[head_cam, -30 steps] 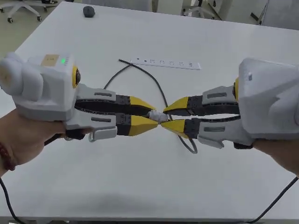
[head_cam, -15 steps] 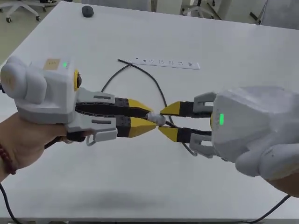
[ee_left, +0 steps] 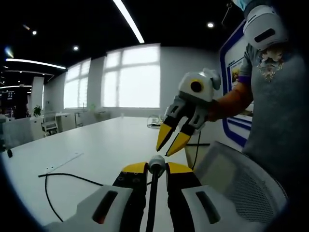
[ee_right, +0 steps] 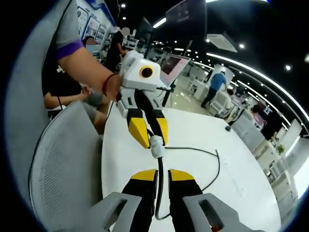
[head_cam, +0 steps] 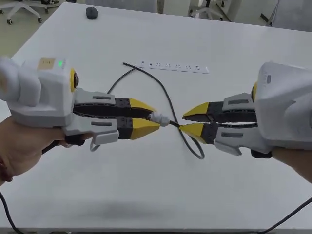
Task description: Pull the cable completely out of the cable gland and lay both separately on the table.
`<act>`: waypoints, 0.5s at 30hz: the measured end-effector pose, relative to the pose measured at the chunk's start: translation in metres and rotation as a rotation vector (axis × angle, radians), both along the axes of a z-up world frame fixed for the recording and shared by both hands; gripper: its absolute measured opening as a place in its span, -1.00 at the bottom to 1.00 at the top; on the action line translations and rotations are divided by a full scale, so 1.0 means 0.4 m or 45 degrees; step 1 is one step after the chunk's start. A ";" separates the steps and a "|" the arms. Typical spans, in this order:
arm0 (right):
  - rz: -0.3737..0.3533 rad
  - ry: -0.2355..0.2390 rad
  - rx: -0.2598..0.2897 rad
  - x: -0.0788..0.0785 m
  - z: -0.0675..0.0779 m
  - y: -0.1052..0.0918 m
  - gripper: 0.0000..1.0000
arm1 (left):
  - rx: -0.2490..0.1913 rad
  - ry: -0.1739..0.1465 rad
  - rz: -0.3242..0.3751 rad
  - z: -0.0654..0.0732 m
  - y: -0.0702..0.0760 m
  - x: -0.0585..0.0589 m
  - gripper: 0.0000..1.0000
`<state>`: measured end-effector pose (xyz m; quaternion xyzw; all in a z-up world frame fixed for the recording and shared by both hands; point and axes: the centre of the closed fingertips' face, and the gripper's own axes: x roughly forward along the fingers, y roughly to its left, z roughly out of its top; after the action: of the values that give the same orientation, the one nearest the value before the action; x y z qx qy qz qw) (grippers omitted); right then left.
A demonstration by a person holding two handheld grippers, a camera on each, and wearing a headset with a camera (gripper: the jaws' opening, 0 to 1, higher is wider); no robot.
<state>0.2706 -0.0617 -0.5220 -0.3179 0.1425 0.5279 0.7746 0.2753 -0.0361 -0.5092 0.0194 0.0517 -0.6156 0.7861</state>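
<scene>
A small white cable gland [head_cam: 159, 118] is held above the white table [head_cam: 146, 195], and my left gripper [head_cam: 156, 118] is shut on it. A thin black cable [head_cam: 165, 95] runs from the far side of the table through the gland, then loops down under my right gripper [head_cam: 182, 122]. That gripper sits a short way right of the gland, shut on the cable. In the left gripper view the gland [ee_left: 156, 163] sits between the jaws, with the right gripper [ee_left: 169, 145] just beyond. In the right gripper view the cable [ee_right: 159, 186] passes between the jaws up to the gland [ee_right: 156, 144].
A long white power strip [head_cam: 170, 66] lies on the table behind the cable. A dark round object [head_cam: 91, 11] sits at the far left edge. A grey mesh chair back [ee_right: 58, 159] stands beside the table. Office chairs and people are further off.
My right gripper has drawn away to the right, so a short stretch of cable now shows between it and the gland. The left gripper has shifted slightly left with the gland.
</scene>
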 end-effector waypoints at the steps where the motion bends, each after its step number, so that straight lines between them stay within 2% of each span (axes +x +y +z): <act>1: 0.004 -0.005 0.003 -0.002 0.000 0.004 -0.95 | 0.002 -0.002 0.000 0.000 0.000 -0.001 -0.69; 6: 0.013 0.000 -0.009 -0.003 0.000 0.018 -0.96 | 0.014 -0.010 -0.006 -0.001 0.000 -0.003 -0.69; 10: 0.018 0.013 -0.052 -0.002 -0.014 0.021 -0.99 | 0.011 -0.011 -0.008 0.000 0.000 -0.004 -0.69; 13: 0.021 0.004 -0.065 -0.002 -0.016 0.020 -1.00 | 0.016 -0.012 -0.006 -0.003 0.001 -0.004 -0.69; 15: 0.044 -0.033 -0.086 -0.004 -0.015 0.021 -1.00 | 0.020 -0.018 -0.005 -0.004 0.003 -0.004 -0.69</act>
<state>0.2692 -0.0533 -0.5279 -0.3531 0.1446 0.5320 0.7559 0.2735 -0.0350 -0.5106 0.0301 0.0508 -0.6164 0.7852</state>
